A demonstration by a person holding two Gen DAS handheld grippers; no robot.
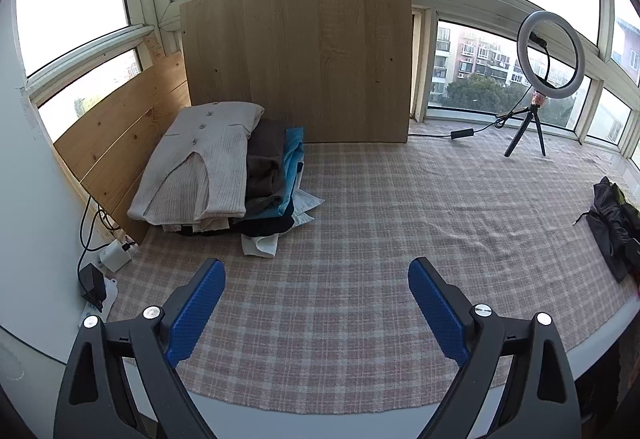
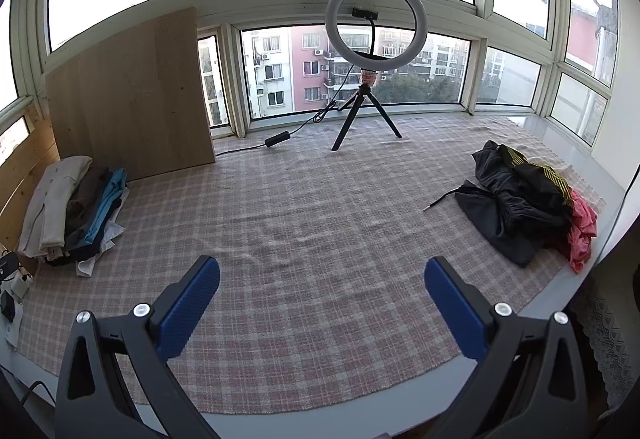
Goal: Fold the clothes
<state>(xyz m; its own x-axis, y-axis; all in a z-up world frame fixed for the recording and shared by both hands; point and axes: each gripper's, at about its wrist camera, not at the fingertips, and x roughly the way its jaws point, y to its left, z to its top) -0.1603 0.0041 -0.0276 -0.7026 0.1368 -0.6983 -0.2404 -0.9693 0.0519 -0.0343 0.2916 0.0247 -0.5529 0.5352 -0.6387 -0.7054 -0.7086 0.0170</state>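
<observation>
A stack of folded clothes [image 1: 208, 167], with a beige cardigan on top and brown, blue and white pieces under it, sits at the far left on the plaid cloth [image 1: 360, 239]; it also shows in the right wrist view [image 2: 72, 215]. A heap of unfolded clothes [image 2: 520, 199], black, yellow-striped and pink, lies at the right; its black edge shows in the left wrist view [image 1: 612, 223]. My left gripper [image 1: 316, 279] is open and empty above the cloth's near part. My right gripper [image 2: 322, 275] is open and empty above the cloth.
A ring light on a tripod [image 2: 368, 79] stands at the back by the windows, its cable [image 2: 280, 139] trailing left. A wooden board [image 1: 296, 63] leans against the window behind the stack. A power strip and adapters [image 1: 108, 267] lie at the left edge.
</observation>
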